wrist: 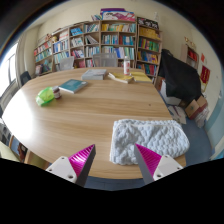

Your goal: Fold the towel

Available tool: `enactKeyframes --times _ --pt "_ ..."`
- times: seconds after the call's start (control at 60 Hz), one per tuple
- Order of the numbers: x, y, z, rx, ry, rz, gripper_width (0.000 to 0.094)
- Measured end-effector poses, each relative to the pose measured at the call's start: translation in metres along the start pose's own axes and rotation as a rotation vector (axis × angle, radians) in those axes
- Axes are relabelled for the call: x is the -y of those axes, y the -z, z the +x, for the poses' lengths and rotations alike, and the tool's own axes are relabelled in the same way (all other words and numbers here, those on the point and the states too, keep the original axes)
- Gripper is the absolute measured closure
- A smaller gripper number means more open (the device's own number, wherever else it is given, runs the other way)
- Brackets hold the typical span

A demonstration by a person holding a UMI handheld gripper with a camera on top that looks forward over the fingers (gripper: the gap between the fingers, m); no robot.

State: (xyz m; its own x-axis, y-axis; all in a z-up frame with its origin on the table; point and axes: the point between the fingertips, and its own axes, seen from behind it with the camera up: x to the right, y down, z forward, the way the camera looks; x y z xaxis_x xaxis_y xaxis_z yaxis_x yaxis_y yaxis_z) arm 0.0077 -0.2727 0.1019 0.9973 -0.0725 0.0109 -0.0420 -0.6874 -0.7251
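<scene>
A white knitted towel (148, 138) lies bunched on the round wooden table (85, 115), just ahead of my right finger and to the right of the gap. My gripper (115, 158) is open, its magenta pads (81, 157) spread wide with nothing between them. It hovers above the table's near edge. The right fingertip overlaps the towel's near edge in view; I cannot tell if it touches.
A green object (46, 96) and a blue book (72, 87) lie at the table's far left. Books and a bottle (126, 68) stand at the far side. Bookshelves (105, 42) line the back wall. A black chair (180, 75) stands to the right.
</scene>
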Motion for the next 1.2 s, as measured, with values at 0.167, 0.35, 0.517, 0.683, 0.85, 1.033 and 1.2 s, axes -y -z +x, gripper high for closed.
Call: enactKeyframes --times 0.167,0.35,0.517,0.683,0.85,1.033,1.2 --pt "-0.047 -0.08 0.015 0.053 0.069 -0.082 0.0146" --pt "-0.062 -0.102 0.014 0.068 0.185 -0.051 0.0287" --pt "-0.06 -0.106 0.038 -0.014 0.226 -0.048 0.0858" --pt "-0.044 -0.09 0.037 0.037 0.192 -0.019 0.0894" --pt "0.026 -0.039 0.074 0.096 -0.044 0.059 0.0896" --pt "0.06 -0.015 0.173 0.055 -0.17 0.084 0.0895" --pt "0.004 -0.046 0.255 -0.09 -0.196 -0.041 0.0895"
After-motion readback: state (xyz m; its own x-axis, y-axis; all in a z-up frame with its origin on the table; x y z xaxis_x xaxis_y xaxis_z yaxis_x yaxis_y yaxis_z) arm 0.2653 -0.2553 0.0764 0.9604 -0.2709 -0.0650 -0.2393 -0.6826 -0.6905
